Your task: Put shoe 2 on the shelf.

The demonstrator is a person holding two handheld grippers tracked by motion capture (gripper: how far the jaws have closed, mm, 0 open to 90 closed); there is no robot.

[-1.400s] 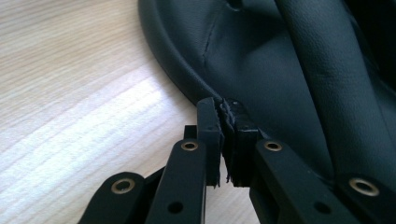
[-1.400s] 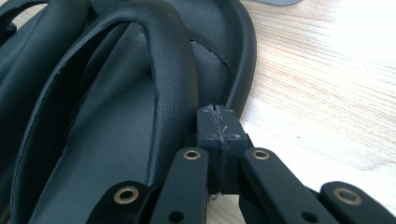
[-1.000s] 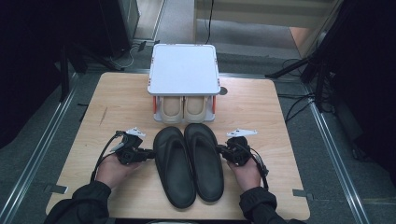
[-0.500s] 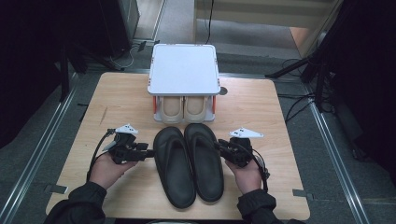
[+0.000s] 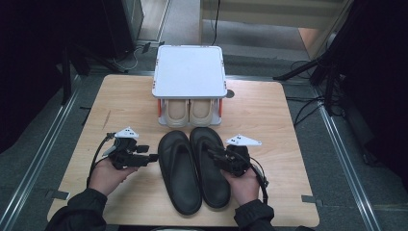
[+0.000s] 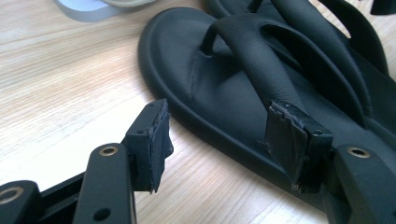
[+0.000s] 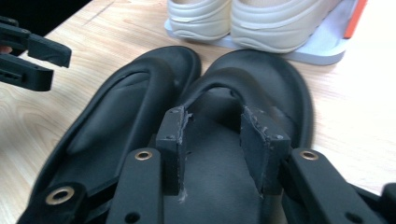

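Two black flip-flop sandals lie side by side on the wooden table (image 5: 269,125), the left sandal (image 5: 179,173) against the right sandal (image 5: 210,166). My left gripper (image 5: 153,158) sits just left of the left sandal (image 6: 224,84). Its jaws have just been opening and stand open, with the sandal's rim between the pads, untouched. My right gripper (image 5: 215,155) hovers over the right sandal (image 7: 261,74). Its jaws have also just been opening, and the pads (image 7: 173,140) stand apart above the footbed, gripping nothing.
A white shoe rack (image 5: 190,72) stands at the table's far middle, with a pair of cream shoes (image 5: 190,110) under its top. Dark stands and cables surround the table. Bare wood lies to the left and right of the sandals.
Both grippers' jaws have opened off the sandals. The left hand drew slightly left, away from the left sandal; the right hand shifted a little. The sandals have stayed put.
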